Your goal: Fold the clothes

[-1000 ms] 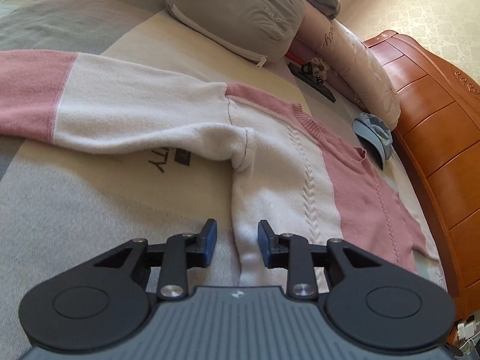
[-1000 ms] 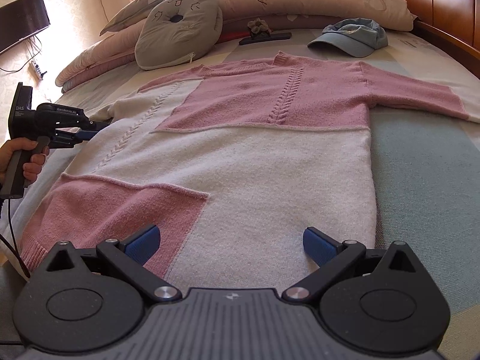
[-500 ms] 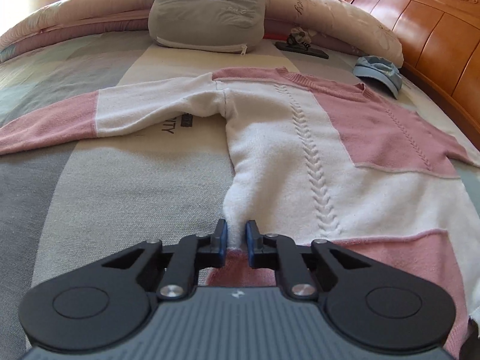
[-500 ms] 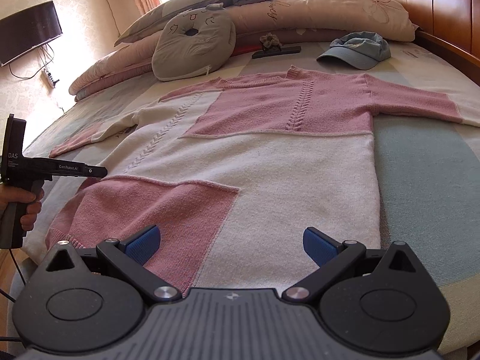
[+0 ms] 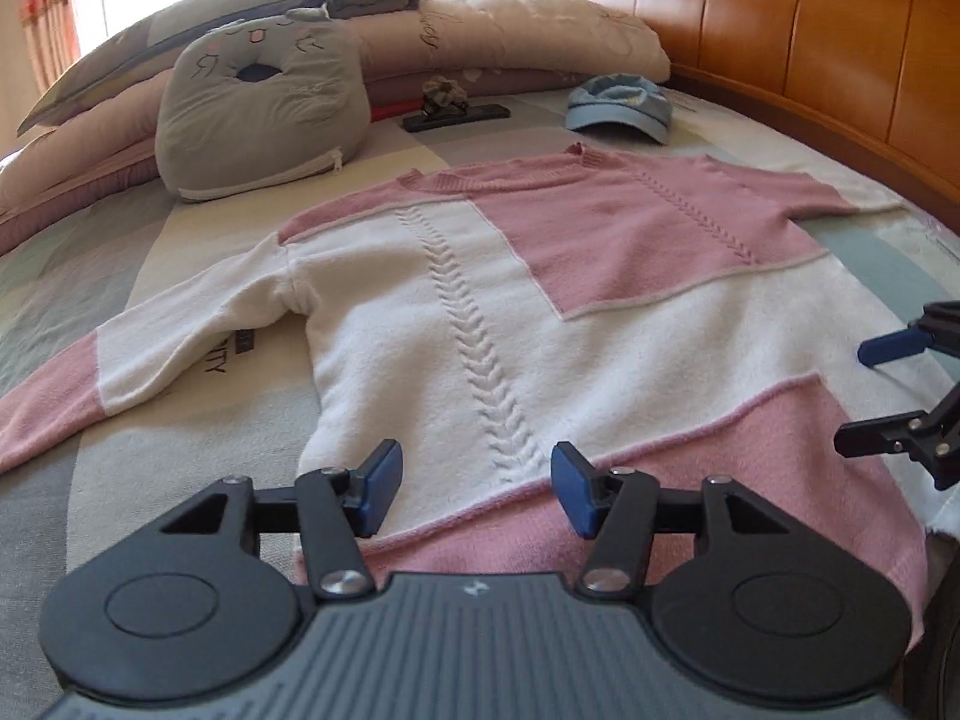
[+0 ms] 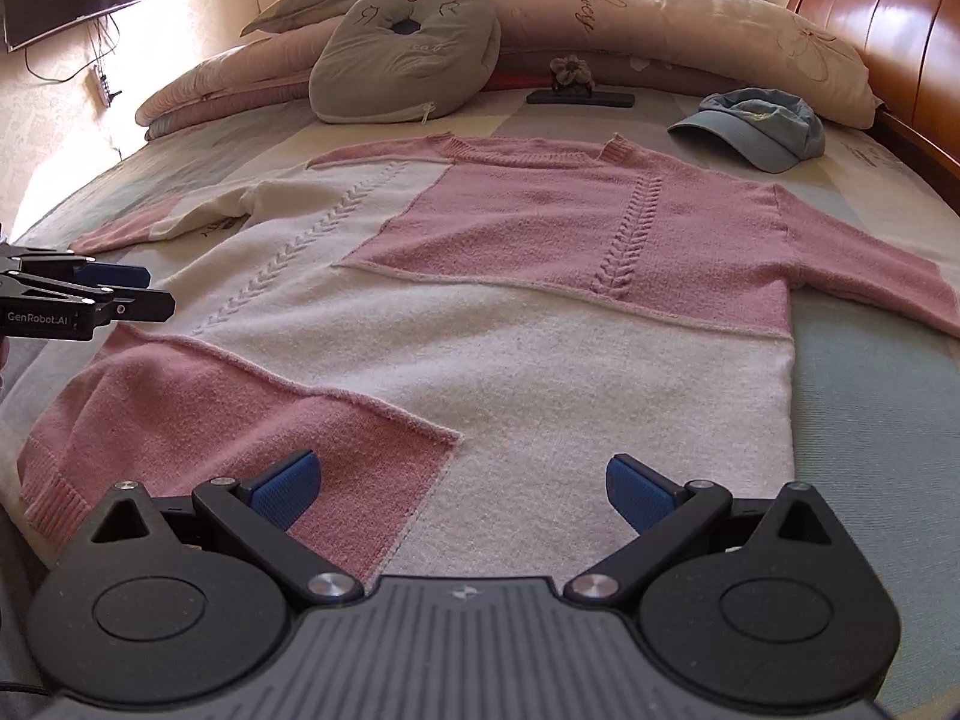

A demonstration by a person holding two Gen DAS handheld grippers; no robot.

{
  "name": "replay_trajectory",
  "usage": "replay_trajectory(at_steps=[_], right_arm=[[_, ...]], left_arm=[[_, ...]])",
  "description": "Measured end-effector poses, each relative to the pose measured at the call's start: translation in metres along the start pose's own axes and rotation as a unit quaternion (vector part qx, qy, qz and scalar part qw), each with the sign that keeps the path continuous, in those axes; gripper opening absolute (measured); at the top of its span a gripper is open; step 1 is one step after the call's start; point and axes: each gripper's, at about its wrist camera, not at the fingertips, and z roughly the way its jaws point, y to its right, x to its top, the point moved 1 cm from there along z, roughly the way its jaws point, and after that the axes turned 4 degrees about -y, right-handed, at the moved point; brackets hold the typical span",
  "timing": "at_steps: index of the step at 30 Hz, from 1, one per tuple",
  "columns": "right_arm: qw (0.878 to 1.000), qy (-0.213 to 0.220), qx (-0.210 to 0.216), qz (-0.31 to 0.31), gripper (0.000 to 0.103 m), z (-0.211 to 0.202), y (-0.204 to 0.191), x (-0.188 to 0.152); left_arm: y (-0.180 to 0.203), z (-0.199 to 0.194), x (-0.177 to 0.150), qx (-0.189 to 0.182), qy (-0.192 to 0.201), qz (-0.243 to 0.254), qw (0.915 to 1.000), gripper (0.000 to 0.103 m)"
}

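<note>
Left gripper (image 5: 474,489) let go of sweater (image 5: 480,324) edge, jaws opening, nothing between; right gripper (image 6: 459,489) wide open, empty; cap (image 6: 756,129), cushion (image 6: 408,54) beyond collar

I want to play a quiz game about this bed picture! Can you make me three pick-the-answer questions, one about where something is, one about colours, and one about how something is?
1. Where is the light blue fabric cap?
A. On the bed near the wooden headboard
B. On the sweater
C. On the grey cat cushion

2. Which two colours make up the knitted patchwork sweater?
A. Blue and grey
B. Pink and white
C. Green and yellow

3. How does the sweater lie?
A. Folded in half
B. Spread flat, sleeves out
C. Rolled up

Answers:
1 A, the cap sits on the bedcover beside the headboard, apart from the sweater.
2 B, pink blocks and white blocks alternate across it.
3 B, body and both sleeves lie spread out on the bed; no fold yet.
</note>
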Motion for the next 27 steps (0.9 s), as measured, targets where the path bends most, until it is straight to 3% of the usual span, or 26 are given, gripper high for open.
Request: replay_trajectory(at_steps=[2, 4, 8, 10, 12, 15, 18, 24, 27], right_arm=[[0.999, 0.003, -0.013, -0.038, 0.103, -0.001, -0.003, -0.015], [0.999, -0.002, -0.009, -0.048, 0.103, -0.011, 0.004, -0.027], [0.998, -0.028, -0.008, -0.049, 0.103, -0.031, 0.023, -0.037], [0.998, -0.025, -0.013, -0.052, 0.103, -0.036, 0.018, -0.035], [0.998, -0.012, -0.009, -0.056, 0.103, -0.041, 0.009, -0.032], [0.997, 0.013, 0.028, -0.065, 0.103, -0.041, -0.013, -0.026], [0.995, 0.030, 0.036, -0.088, 0.103, -0.039, -0.037, -0.020], [0.971, 0.042, 0.115, -0.204, 0.103, -0.047, -0.090, -0.023], [0.955, 0.029, 0.140, -0.260, 0.103, -0.039, -0.121, -0.029]], left_arm=[[-0.005, 0.002, -0.013, -0.005, -0.021, -0.001, 0.9998, 0.059], [-0.015, -0.004, -0.027, -0.010, -0.029, -0.006, 0.9995, 0.071], [-0.028, -0.018, -0.028, 0.019, -0.054, -0.005, 0.9984, 0.068], [-0.027, -0.026, -0.022, 0.009, -0.045, -0.010, 0.9989, 0.066], [-0.018, -0.033, -0.021, -0.003, -0.027, 0.008, 0.9996, 0.069], [-0.006, -0.031, -0.027, 0.003, -0.042, 0.027, 0.9987, 0.070], [-0.004, -0.039, -0.034, 0.002, -0.044, 0.024, 0.9987, 0.069], [-0.009, -0.064, -0.035, 0.014, -0.045, 0.019, 0.9987, 0.070], [0.001, -0.071, -0.038, 0.001, -0.048, 0.043, 0.9979, 0.071]])
